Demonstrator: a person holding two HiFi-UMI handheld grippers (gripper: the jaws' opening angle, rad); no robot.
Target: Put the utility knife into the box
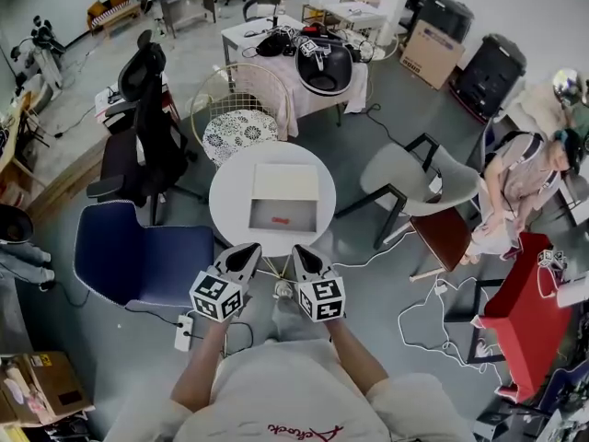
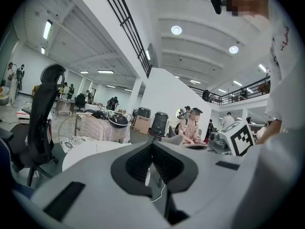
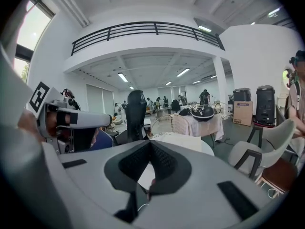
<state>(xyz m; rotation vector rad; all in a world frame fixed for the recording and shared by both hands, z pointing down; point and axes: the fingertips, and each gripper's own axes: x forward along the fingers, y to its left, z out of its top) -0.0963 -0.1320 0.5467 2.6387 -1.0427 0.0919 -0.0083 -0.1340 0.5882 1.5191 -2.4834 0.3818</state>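
Note:
An open box (image 1: 284,212) sits on the round white table (image 1: 230,201) with its beige lid folded back. A small red utility knife (image 1: 281,220) lies inside the grey tray of the box. My left gripper (image 1: 247,250) and right gripper (image 1: 303,251) hover side by side just off the table's near edge, short of the box. Each is shut with nothing between its jaws. In the left gripper view the left gripper (image 2: 152,146) has its pads pressed together. The right gripper (image 3: 150,146) looks the same in its own view. The knife is hidden in both gripper views.
A black office chair (image 1: 138,127) and a blue chair (image 1: 138,256) stand left of the table. A wire chair (image 1: 237,129) is behind it, a grey chair (image 1: 414,178) to the right. Cables (image 1: 433,325) trail on the floor. A person (image 1: 520,187) sits far right.

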